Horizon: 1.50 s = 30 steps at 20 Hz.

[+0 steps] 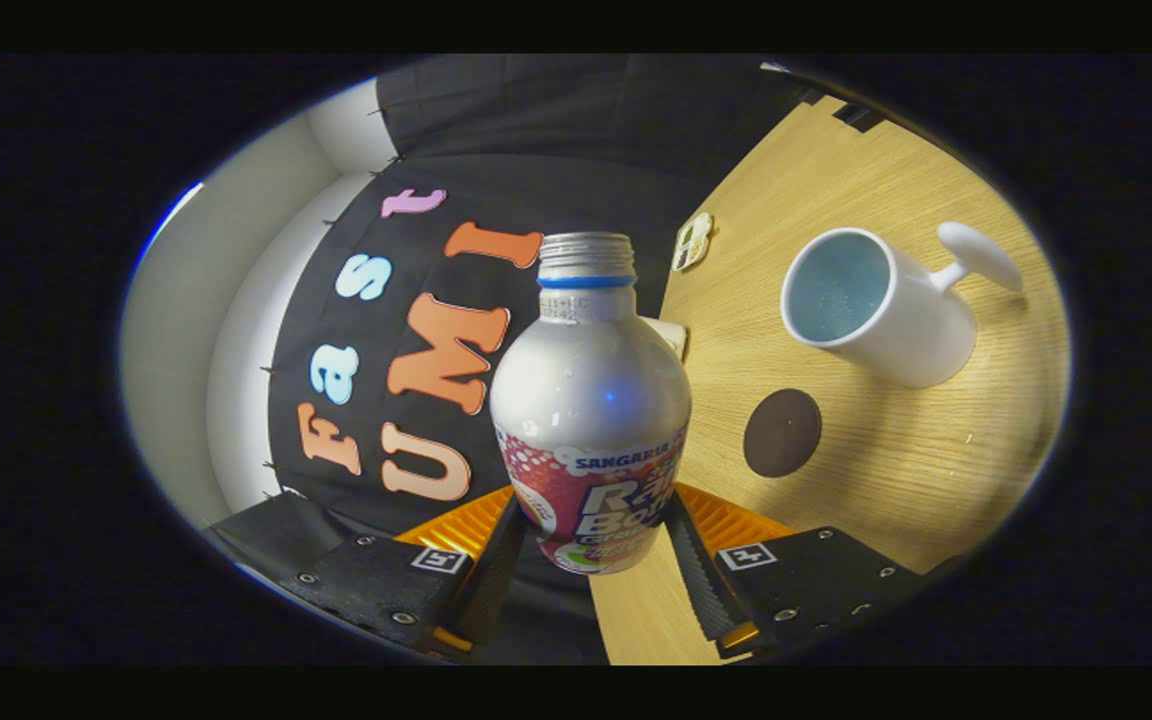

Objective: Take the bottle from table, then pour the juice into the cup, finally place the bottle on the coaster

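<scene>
A silver metal bottle (pixel 591 400) with a red and white label and an uncapped threaded neck sits between my fingers, held off the table. My gripper (pixel 591 545) is shut on the bottle, one finger pressing each side of its lower body. The whole view is rolled, so the wooden table (pixel 896 470) stands tilted to the right of the bottle. Beyond the right finger lies a round dark brown coaster (pixel 782 432). Farther off stands a white cup (pixel 876 305) with a pale blue inside, its handle pointing away from the bottle.
A small patterned card or tile (pixel 693 241) lies on the table near its far edge, beyond the bottle's neck. A small pale object (pixel 671 333) peeks out behind the bottle's shoulder. The black booth cloth hangs left of the bottle, with a white wall (pixel 216 330) behind it.
</scene>
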Motion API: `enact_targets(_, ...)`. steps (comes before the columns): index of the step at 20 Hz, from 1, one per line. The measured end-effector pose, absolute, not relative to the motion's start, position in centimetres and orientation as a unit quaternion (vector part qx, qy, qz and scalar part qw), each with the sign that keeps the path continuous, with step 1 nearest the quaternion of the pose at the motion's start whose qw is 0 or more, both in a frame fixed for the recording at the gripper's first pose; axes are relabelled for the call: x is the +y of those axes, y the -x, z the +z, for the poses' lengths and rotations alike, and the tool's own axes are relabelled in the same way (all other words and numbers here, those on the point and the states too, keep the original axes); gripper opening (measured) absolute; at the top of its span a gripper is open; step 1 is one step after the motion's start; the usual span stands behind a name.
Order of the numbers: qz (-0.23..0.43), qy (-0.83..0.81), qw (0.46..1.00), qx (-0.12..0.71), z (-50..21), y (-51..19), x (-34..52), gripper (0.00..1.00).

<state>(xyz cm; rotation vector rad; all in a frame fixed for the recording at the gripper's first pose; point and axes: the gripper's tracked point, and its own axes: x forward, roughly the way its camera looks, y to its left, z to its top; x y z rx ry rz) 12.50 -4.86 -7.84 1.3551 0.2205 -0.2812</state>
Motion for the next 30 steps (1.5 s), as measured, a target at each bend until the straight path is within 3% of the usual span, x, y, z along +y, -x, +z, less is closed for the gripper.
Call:
enact_targets(19,-0.137,-0.75,0.645,0.06,-6.8,-14.1,-6.2,0.76)
enact_targets(30,-0.158,-0.781,0.601,0.06,-7.0,-14.1,-6.9,0.76)
